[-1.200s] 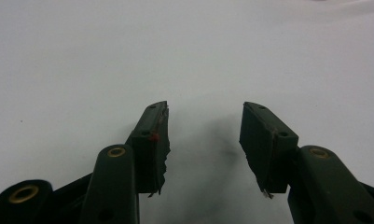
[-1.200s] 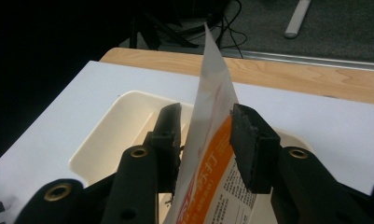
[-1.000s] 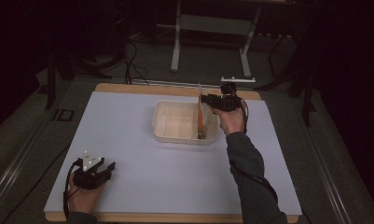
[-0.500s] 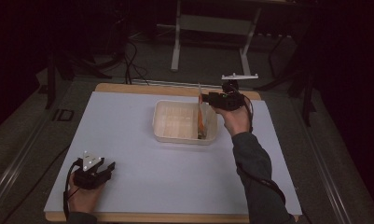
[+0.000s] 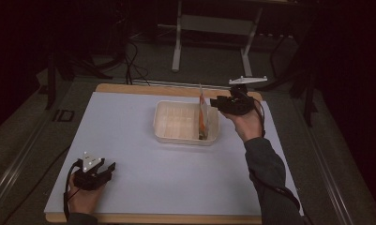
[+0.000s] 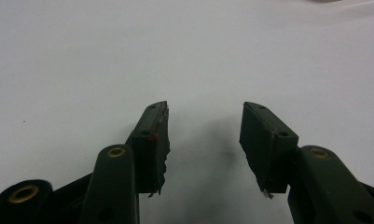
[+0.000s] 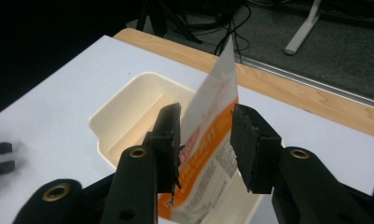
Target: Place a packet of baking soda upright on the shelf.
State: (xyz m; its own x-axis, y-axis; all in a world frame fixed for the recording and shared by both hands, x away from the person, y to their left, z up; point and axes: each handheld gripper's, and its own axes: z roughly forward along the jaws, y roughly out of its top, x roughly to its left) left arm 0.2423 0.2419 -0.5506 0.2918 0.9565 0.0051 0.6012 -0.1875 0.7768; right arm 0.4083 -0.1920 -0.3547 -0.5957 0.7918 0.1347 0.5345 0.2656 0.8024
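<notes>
**Right claw lifted back from packet; left claw idle**

Right claw (image 5: 217, 102) stands higher and further right than a second ago, when it sat low against the tray's right end. Its jaws are wide apart, and the right gripper view shows the orange-and-white packet (image 7: 211, 140) between them, with the pads not seen pressing on it. The packet (image 5: 203, 112) remains upright on edge inside the cream tray (image 5: 176, 136), against its right wall, its top rising above the rim. Tray position on the white desk (image 5: 129, 140) is unchanged. Left claw (image 5: 108, 167) rests at the near left corner of the desk, unmoved, jaws wide with nothing between them, as the left gripper view (image 6: 203, 135) confirms.
</notes>
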